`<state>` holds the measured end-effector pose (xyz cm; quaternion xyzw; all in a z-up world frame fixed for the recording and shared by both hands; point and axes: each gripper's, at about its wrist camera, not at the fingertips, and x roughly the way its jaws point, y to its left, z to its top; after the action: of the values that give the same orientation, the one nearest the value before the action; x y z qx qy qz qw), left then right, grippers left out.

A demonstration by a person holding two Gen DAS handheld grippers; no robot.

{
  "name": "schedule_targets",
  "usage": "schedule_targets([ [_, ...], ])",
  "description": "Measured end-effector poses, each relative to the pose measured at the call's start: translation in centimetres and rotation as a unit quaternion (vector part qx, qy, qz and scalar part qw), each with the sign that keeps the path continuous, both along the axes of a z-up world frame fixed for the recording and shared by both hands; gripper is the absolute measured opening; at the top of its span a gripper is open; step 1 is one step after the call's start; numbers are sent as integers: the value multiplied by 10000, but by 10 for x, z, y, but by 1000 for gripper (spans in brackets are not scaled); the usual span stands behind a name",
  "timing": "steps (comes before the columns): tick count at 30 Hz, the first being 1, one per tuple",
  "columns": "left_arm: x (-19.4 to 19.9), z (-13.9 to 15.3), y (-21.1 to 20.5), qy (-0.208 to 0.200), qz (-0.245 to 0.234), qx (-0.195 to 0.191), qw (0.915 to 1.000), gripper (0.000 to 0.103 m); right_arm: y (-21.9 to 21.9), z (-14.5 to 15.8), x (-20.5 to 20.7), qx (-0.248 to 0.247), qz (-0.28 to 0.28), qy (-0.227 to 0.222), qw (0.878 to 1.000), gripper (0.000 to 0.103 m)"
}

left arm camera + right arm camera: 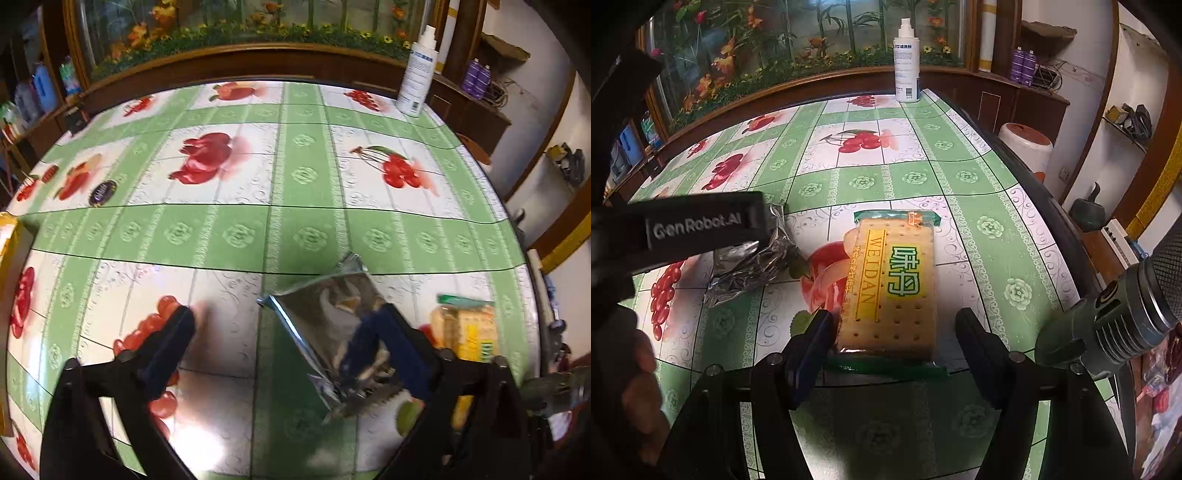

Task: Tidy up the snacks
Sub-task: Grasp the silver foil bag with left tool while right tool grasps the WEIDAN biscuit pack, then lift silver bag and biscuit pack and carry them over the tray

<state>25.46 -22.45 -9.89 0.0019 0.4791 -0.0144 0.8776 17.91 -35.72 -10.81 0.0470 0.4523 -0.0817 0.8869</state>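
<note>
A yellow WEIDAN cracker pack [890,284] lies on the fruit-print tablecloth [916,177], its near end between the open fingers of my right gripper [897,325]. It also shows in the left wrist view [467,332]. A silver foil snack packet [332,325] lies on the cloth under the right finger of my open left gripper [284,328]; I cannot tell whether the finger touches it. In the right wrist view the foil packet [753,266] lies under the left gripper's body [683,229]. A small dark round snack [102,192] lies far left.
A white spray bottle [906,62] stands at the table's far edge, also seen in the left wrist view [417,70]. A wooden cabinet with a flower picture [236,22] is behind the table. A yellow packet edge [7,236] shows at the left. A metal flashlight [1115,314] is at right.
</note>
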Motion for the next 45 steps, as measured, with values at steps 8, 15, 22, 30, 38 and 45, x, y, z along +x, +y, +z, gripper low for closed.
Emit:
schedule_targets([
  [8, -11, 9, 23, -279, -469, 0, 9985, 42, -3, 0, 21, -87, 73, 30, 9999, 68],
  [15, -33, 15, 57, -378, -959, 32, 9947, 1, 8, 3, 13, 58, 326, -64, 9994, 48],
  [22, -71, -1, 120, 1, -830, -287, 9961, 0, 26, 7, -23, 835, 722, -261, 9935, 48],
  [30, -55, 23, 127, -59, -330, -1132, 9930, 78, 38, 15, -40, 756, 775, -353, 9935, 48],
  [38, -28, 22, 60, -248, -335, -303, 9987, 82, 29, 15, -43, 689, 679, -349, 9947, 48],
  [45, -7, -1, 50, -348, -40, 40, 9994, 92, 26, 14, -46, 736, 710, -353, 9941, 48],
])
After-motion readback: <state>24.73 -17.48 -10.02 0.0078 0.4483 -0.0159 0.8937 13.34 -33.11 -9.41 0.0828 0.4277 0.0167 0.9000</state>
